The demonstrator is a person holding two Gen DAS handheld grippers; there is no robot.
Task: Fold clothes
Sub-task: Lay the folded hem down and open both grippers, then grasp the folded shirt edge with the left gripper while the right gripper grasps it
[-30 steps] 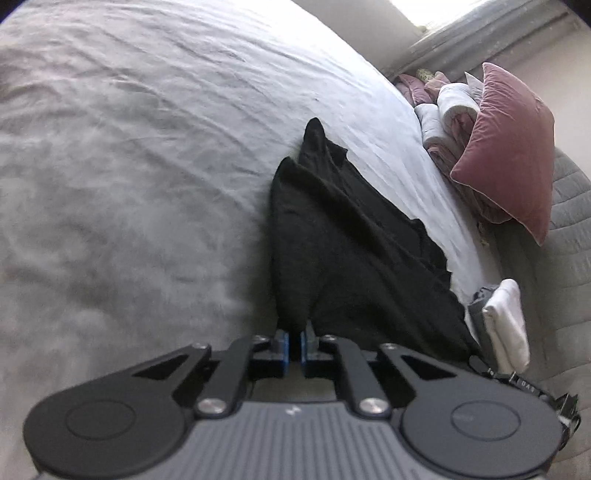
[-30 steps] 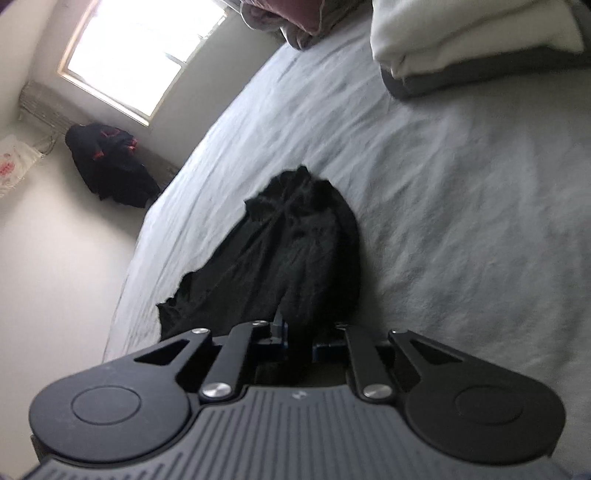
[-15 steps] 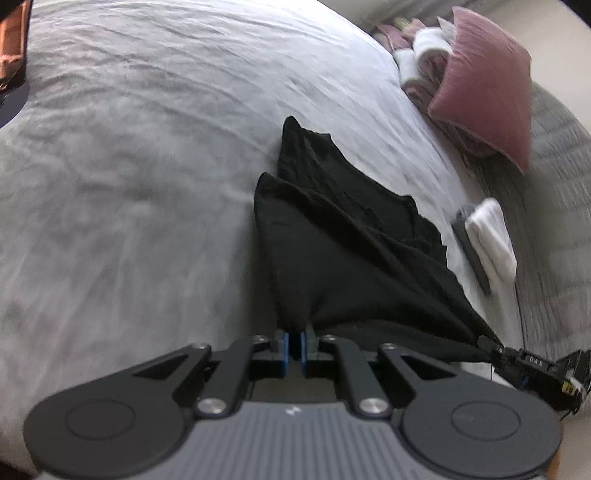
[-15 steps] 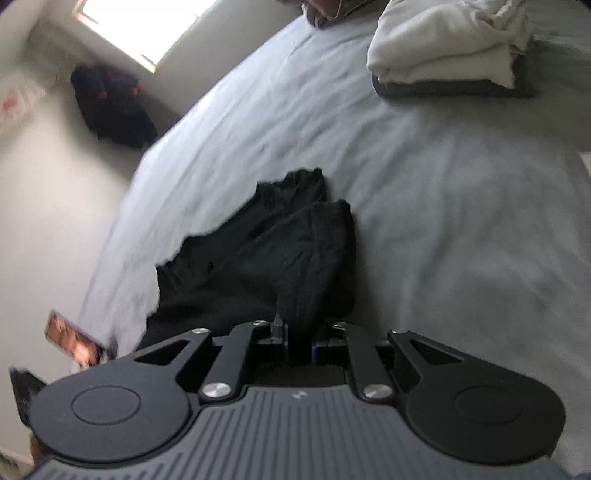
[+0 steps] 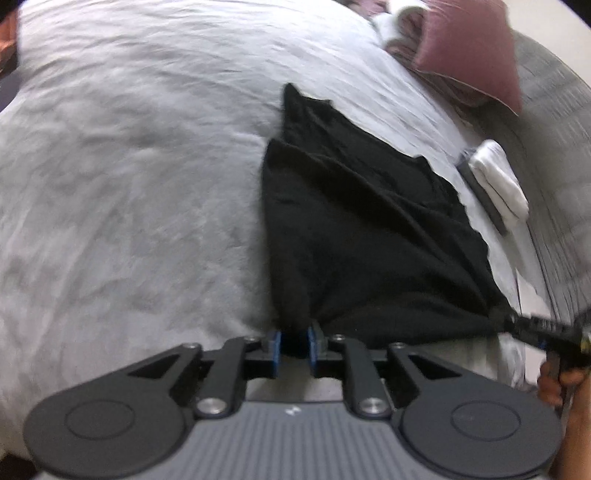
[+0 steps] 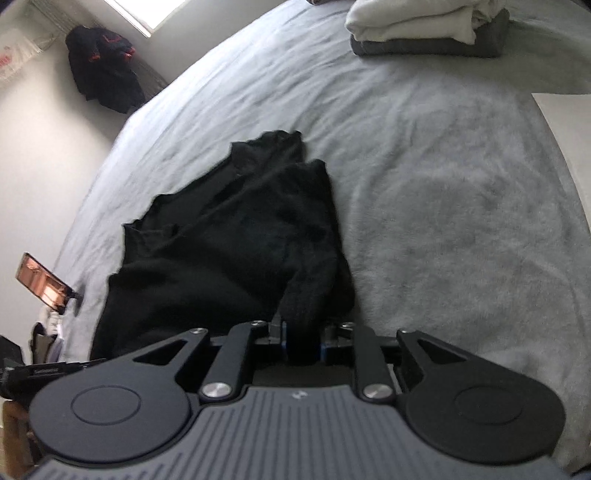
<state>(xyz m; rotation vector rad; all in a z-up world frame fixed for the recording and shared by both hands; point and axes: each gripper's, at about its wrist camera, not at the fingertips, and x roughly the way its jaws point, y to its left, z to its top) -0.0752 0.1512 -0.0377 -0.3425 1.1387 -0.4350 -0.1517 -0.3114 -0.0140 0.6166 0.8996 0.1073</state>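
left wrist view has the left gripper (image 5: 293, 341) clamped on a bunched corner of the black garment (image 5: 354, 229), its blue pads pinching cloth between them. right wrist view shows the right gripper (image 6: 303, 341) clamped likewise on another bunched corner of the same garment (image 6: 229, 236). in the left wrist view the right gripper shows at the far right edge, with the near hem pulled taut between the two.

the garment lies partly on the grey bed (image 5: 129, 166), its far end trailing away in loose, doubled layers with a point furthest off, while the near edge is lifted and stretched. a folded stack of white and grey cloth (image 6: 428, 29) sits well apart toward the head of the bed, near the pink pillow (image 5: 472, 55).

judging by this, the step in hand is holding one edge spread between both grippers, either to lay the piece flat or to carry that edge over for a fold; the pictures do not settle which. either way, the next move calls for keeping both grips firm and the hem evenly tensioned, so the far layers drag out smooth rather than bunch.
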